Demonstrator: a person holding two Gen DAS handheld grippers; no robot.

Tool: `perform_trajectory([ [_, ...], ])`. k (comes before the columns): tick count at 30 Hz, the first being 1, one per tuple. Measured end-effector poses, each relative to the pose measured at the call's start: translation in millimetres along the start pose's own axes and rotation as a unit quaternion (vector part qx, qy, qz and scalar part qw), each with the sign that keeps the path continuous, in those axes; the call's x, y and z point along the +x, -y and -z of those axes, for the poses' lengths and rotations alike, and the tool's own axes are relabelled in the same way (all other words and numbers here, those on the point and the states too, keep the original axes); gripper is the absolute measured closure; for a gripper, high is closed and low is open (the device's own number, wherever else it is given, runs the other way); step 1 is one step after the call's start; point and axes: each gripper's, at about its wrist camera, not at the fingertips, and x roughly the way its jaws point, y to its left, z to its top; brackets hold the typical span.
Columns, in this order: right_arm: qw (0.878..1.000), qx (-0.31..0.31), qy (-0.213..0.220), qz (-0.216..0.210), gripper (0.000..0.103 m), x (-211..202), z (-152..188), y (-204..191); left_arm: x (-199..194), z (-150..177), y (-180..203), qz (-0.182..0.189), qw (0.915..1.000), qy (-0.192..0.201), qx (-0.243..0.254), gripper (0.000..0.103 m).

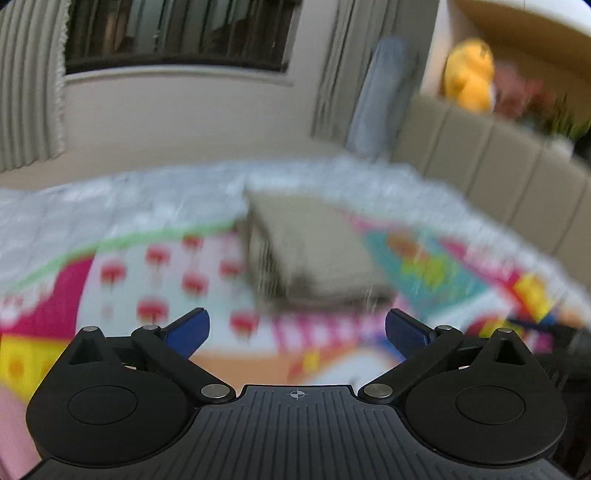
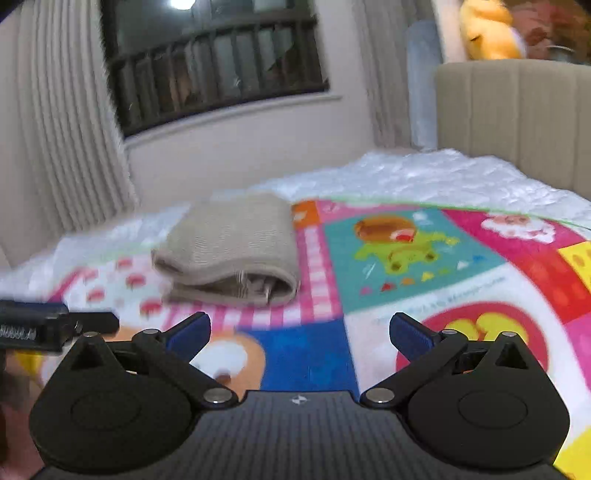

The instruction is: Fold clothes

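A beige knitted garment (image 2: 231,247) lies folded into a thick rectangle on the bright cartoon mat (image 2: 406,251); the left wrist view shows the same garment (image 1: 314,254), blurred. My left gripper (image 1: 297,328) stands open a short way in front of it, nothing between its blue pads. My right gripper (image 2: 299,330) is open too, hovering over the mat nearer than the garment and a little to its right. At the left edge of the right wrist view the black body of the left gripper (image 2: 48,326) shows.
The mat lies on a white crinkled bed cover (image 2: 424,173). A beige padded headboard (image 2: 517,110) stands at the right, with a yellow plush toy (image 2: 487,29) above it. A dark window (image 2: 214,62) and pale curtains (image 2: 55,110) fill the far wall.
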Motion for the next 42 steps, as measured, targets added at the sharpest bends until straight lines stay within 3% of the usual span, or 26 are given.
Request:
perform_trajectory([
  [3,0.999,-0.047,-0.001,0.003,0.000,0,2,-11,7,21,16,-0.051,0.9983,-0.012,0.027,0.000],
  [5,0.998,-0.064,0.010,0.014,0.000,0,3,-17,-1,27,20,-0.070,0.9970,0.018,0.026,0.000],
  [7,0.997,-0.068,0.017,0.018,0.000,-5,6,-19,-4,36,22,-0.073,0.9970,0.022,0.013,0.000],
  [10,0.998,-0.057,0.022,0.022,0.000,-10,10,-17,1,49,23,-0.066,0.9977,-0.010,0.004,0.000],
  [14,0.999,-0.027,0.016,0.024,0.000,-9,9,-9,4,50,23,-0.066,0.9977,-0.012,0.002,0.000],
  [42,0.999,-0.021,-0.001,0.029,0.000,-7,11,-5,9,53,21,-0.069,0.9970,-0.033,-0.003,0.000],
])
